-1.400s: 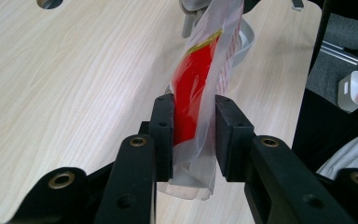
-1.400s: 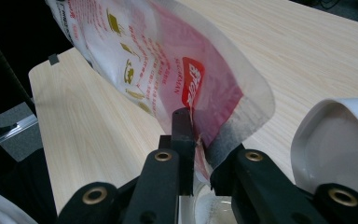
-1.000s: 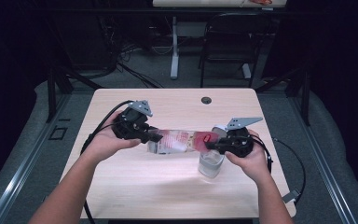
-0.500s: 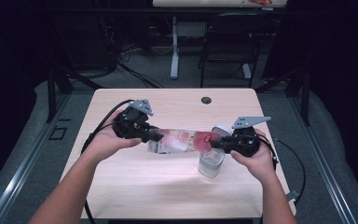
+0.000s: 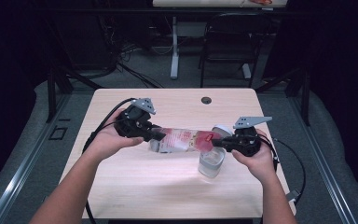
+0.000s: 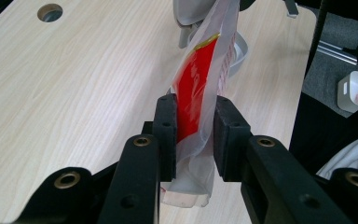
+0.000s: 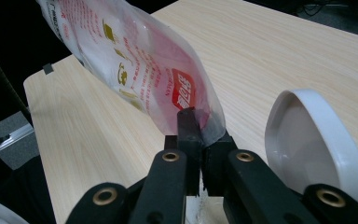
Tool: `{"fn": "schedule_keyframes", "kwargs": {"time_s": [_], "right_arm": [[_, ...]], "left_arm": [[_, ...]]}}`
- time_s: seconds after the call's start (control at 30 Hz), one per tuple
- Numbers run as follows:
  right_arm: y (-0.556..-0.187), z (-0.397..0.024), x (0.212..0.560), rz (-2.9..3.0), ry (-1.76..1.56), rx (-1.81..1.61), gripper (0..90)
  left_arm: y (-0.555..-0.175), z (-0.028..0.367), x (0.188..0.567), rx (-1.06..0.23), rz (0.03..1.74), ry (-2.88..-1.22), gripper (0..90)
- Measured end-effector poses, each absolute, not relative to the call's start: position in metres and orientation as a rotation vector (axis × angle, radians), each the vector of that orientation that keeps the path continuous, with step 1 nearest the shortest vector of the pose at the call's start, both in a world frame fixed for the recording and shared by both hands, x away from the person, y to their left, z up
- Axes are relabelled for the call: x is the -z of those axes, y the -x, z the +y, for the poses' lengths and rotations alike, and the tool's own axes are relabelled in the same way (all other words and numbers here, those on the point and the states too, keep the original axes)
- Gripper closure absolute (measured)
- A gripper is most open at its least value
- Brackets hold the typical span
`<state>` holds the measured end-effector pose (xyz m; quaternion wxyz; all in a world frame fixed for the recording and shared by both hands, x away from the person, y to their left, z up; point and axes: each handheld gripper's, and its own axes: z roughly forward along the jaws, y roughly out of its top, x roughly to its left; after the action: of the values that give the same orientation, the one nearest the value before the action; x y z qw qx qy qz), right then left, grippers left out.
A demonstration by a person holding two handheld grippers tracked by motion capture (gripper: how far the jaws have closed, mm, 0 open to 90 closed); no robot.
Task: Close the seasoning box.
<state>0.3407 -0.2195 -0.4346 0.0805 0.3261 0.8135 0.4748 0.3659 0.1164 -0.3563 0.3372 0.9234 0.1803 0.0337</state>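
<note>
A clear plastic pouch (image 5: 182, 139) with red print hangs level above the wooden table (image 5: 135, 186), stretched between both grippers. My left gripper (image 5: 154, 136) is shut on its left end; in the left gripper view the pouch (image 6: 196, 88) fills the gap between the pads (image 6: 167, 130). My right gripper (image 5: 219, 141) has just been closing and is now shut on the pouch's other edge (image 7: 140, 70), pinched at the jaw tips (image 7: 200, 135). A clear jar (image 5: 211, 163) stands under the pouch's right end, and its white lid (image 7: 317, 140) lies beside it.
A round cable hole (image 5: 206, 100) sits near the table's far edge. Cables trail off the table's left and right sides. A chair (image 5: 228, 42) and desk legs stand on the floor beyond. A white bottle (image 6: 354, 91) lies on the floor.
The right hand has shifted slightly to the right. The pouch stays stretched between the two grippers above the jar, and the left hand has kept still.
</note>
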Motion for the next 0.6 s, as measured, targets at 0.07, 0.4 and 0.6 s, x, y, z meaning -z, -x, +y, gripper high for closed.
{"fn": "schedule_keyframes", "kwargs": {"time_s": [0.07,0.4,0.6], "right_arm": [[-0.3408,-0.2198,0.4346,2.435,-0.977,-1.419,88.6],[-0.3407,-0.2199,0.4343,2.439,-0.986,-1.406,88.3],[-0.3403,-0.2197,0.4344,2.439,-0.983,-1.402,88.1]], "left_arm": [[-0.3660,0.1159,0.3559,-0.088,0.469,-2.406,73.4],[-0.3667,0.1138,0.3536,-0.090,0.466,-2.410,73.5],[-0.3669,0.1128,0.3523,-0.092,0.461,-2.415,73.5]]}}
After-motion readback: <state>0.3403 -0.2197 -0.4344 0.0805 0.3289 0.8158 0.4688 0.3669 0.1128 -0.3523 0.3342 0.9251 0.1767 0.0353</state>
